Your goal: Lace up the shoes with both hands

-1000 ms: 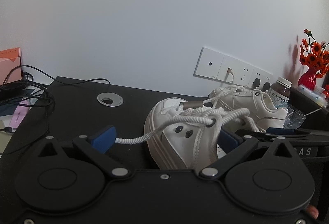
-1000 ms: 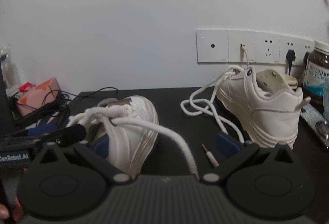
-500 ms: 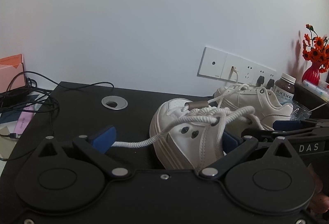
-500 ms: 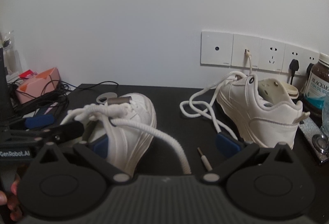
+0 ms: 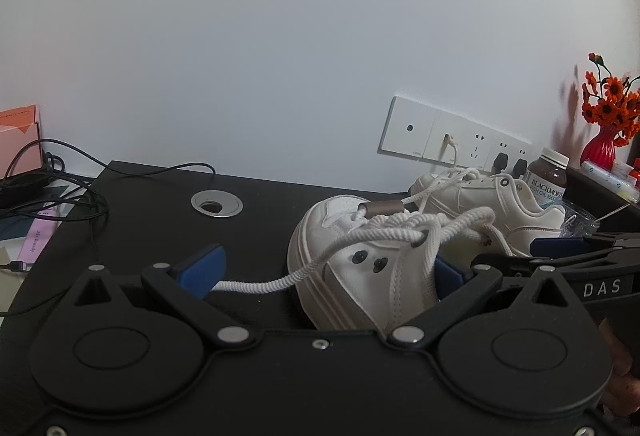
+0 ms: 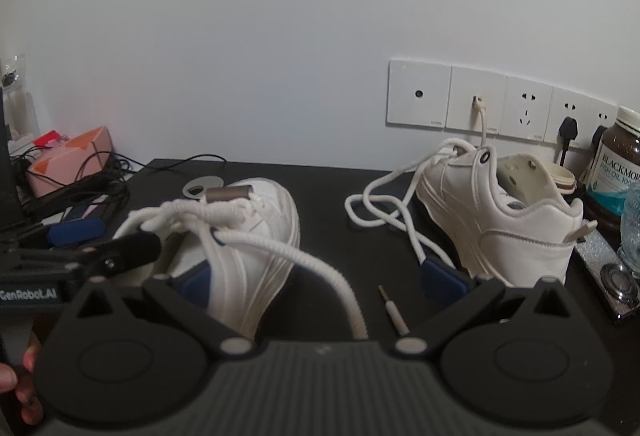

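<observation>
The left gripper point(image 5: 322, 270) stands with its blue-padded jaws spread wide around the near white leather sneaker point(image 5: 360, 268) on the black counter point(image 5: 152, 220), a thick white rope lace point(image 5: 280, 280) trailing from an eyelet to the left pad; whether the pad touches it, I cannot tell. The right gripper point(image 6: 320, 280) is likewise wide open, a lace passing between its jaws, gripped by neither. Only the right view shows a small metal pin point(image 6: 394, 310) on the counter and the second white sneaker's point(image 6: 500, 224) loose lace sprawled beside it. Only the left view shows a red vase of orange flowers point(image 5: 606, 124). Readable: "DAS", "GenRobot.AI", and a brown bottle point(image 6: 618, 156) marked "BLACKMORES FISH OIL 1000".
</observation>
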A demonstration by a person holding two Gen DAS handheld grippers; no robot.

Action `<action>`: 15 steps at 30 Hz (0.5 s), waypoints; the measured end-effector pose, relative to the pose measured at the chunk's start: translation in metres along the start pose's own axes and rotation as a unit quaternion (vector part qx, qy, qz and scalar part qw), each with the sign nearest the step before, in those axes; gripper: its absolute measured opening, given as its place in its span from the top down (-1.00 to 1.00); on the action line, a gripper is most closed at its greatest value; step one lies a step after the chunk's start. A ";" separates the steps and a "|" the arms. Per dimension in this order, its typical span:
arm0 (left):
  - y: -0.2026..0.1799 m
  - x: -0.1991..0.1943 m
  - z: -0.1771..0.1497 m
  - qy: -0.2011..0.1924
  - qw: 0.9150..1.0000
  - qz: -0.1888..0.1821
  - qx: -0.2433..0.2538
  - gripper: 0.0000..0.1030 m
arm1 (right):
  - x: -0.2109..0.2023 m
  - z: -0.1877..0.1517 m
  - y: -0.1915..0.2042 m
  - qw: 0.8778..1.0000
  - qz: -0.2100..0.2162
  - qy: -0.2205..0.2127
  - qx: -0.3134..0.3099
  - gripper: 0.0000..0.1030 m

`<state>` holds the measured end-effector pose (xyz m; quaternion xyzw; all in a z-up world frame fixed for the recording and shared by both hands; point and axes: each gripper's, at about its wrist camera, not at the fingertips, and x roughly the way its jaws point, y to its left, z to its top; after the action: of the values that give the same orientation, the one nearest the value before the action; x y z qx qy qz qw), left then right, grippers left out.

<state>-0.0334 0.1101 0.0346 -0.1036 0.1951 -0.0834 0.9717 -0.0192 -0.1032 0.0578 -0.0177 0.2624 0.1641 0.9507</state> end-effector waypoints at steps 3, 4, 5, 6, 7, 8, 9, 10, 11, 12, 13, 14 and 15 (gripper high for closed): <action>0.003 0.002 0.000 0.006 1.000 -0.010 -0.010 -1.00 | 0.000 0.000 -0.001 1.000 -0.001 0.003 0.005 -0.99; 0.004 0.003 -0.001 0.010 1.000 -0.012 -0.015 -1.00 | -0.001 0.000 -0.001 1.000 -0.002 0.003 0.006 -0.99; 0.004 0.004 -0.001 0.012 1.000 -0.014 -0.017 -1.00 | -0.001 -0.001 -0.001 1.000 -0.003 0.003 0.007 -0.99; 0.004 0.004 -0.001 0.012 1.000 -0.013 -0.018 -1.00 | -0.001 -0.001 -0.001 1.000 -0.004 0.002 0.007 -0.99; 0.004 0.004 -0.001 0.011 1.000 -0.011 -0.016 -1.00 | -0.001 -0.001 -0.001 1.000 -0.004 0.003 0.006 -0.99; 0.003 0.004 -0.001 0.010 1.000 -0.009 -0.014 -1.00 | -0.001 -0.001 -0.001 1.000 -0.004 0.004 0.007 -0.99; 0.003 0.004 -0.001 0.010 1.000 -0.008 -0.013 -1.00 | -0.002 -0.001 -0.001 1.000 -0.003 0.005 0.009 -0.99; 0.003 0.004 -0.001 0.010 1.000 -0.008 -0.013 -1.00 | -0.001 -0.001 -0.002 1.000 -0.001 0.007 0.011 -0.99; 0.003 0.005 -0.001 0.011 1.000 -0.009 -0.015 -1.00 | -0.001 -0.001 -0.003 1.000 0.002 0.010 0.014 -0.99; 0.004 0.005 -0.001 0.012 1.000 -0.011 -0.016 -1.00 | -0.001 -0.001 -0.004 1.000 0.004 0.012 0.016 -0.99; 0.004 0.005 -0.001 0.013 1.000 -0.012 -0.018 -1.00 | -0.001 -0.001 -0.005 1.000 0.007 0.015 0.019 -0.99; 0.005 0.006 -0.001 0.013 1.000 -0.012 -0.019 -1.00 | 0.000 -0.001 -0.006 1.000 0.010 0.017 0.022 -0.99; 0.005 0.006 -0.001 0.014 1.000 -0.012 -0.020 -1.00 | 0.000 -0.001 -0.007 0.999 0.014 0.020 0.025 -0.99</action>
<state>-0.0277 0.1137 0.0301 -0.1238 0.2092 -0.0928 0.9656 -0.0172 -0.1100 0.0566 0.0069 0.2860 0.1706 0.9429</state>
